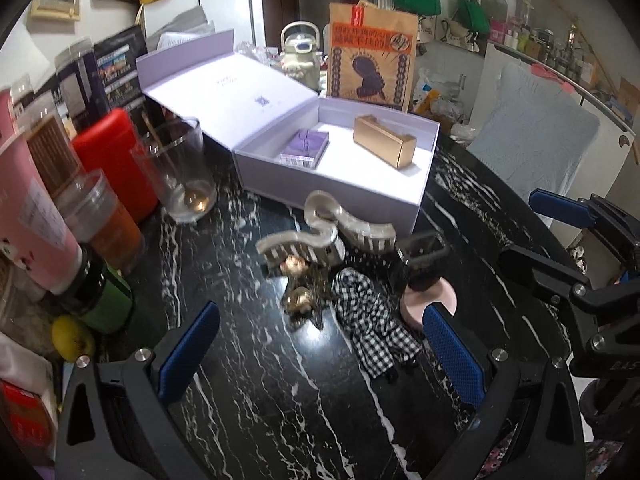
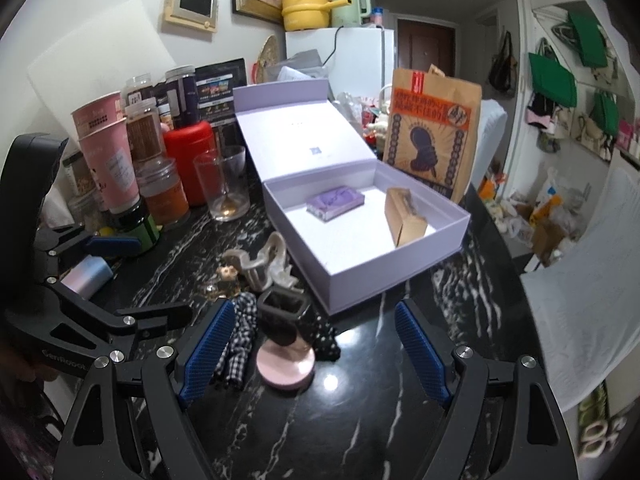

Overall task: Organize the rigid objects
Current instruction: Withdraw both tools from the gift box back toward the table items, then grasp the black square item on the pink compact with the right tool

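An open lavender box [image 1: 332, 184] sits on the black marble table [image 1: 248, 380], lid hinged back toward 11 o'clock. Inside lie a purple box [image 1: 305, 148] at 9 o'clock and a gold box [image 1: 384, 141] at 3 o'clock, apart, with bare white floor between them and toward the front wall. Just outside that front wall at 6 o'clock cluster a wavy hair claw [image 1: 320, 228], gold clips [image 1: 298, 284], a checked scrunchie [image 1: 372, 328] and a dark brush on a pink base [image 2: 285, 356]. The left gripper [image 1: 320, 356] hangs empty, fingers spread wide; the right gripper [image 2: 316, 348] likewise. Jars and a drinking glass [image 1: 178, 168] crowd the table's 9 o'clock edge. Only the right wrist view shows the pink base's full disc; the left wrist view shows the claw's wavy outline.
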Demonstrator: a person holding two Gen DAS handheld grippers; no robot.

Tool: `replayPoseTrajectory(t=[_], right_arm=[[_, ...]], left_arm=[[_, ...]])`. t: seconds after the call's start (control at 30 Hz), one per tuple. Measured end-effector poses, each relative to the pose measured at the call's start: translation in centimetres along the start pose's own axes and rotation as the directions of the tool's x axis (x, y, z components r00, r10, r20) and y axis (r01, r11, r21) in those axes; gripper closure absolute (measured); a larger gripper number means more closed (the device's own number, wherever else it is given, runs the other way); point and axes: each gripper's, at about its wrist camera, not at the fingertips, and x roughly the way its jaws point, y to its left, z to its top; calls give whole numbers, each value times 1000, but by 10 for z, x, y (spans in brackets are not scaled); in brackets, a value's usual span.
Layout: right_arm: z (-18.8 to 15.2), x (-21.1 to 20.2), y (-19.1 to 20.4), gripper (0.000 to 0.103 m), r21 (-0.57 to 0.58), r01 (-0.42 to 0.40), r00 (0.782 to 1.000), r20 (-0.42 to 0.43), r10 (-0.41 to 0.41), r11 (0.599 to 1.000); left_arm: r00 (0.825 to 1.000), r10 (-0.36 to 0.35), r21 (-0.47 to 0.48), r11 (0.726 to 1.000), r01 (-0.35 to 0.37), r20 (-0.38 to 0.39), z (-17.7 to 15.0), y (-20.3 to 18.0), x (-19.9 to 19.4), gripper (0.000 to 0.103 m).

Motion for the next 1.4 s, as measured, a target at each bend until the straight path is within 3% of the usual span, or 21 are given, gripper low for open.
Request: replayPoseTrajectory(t=[0.73,0.87,0.93,0.97,1.13,1.4], right_arm=[[-10,77,20,22,-38,-48,995,-94,45,998],[-8,87,19,32,-30,-51,993,-111,47,998],[-8,92,18,44,-25,-50,991,-124,47,998],[-8,93,17,55,-19,-52,990,-130,49,998],[-8,89,5,56,43,-83,989,-122,87,996],[-9,69,-12,55,81,-43,993,-107,52,996]], left_arm=[[995,25,-40,999,-29,-96,-30,21,32,0],[995,14,-56,998,-19,-96,-29,25,35,0],[996,7,-67,998,-13,-94,-27,27,36,0],[996,2,-72,997,-8,-91,-26,27,36,0],[997,-20,-98,995,13,-71,-19,31,38,0],[999,-26,-117,993,22,-39,-2,34,49,0]])
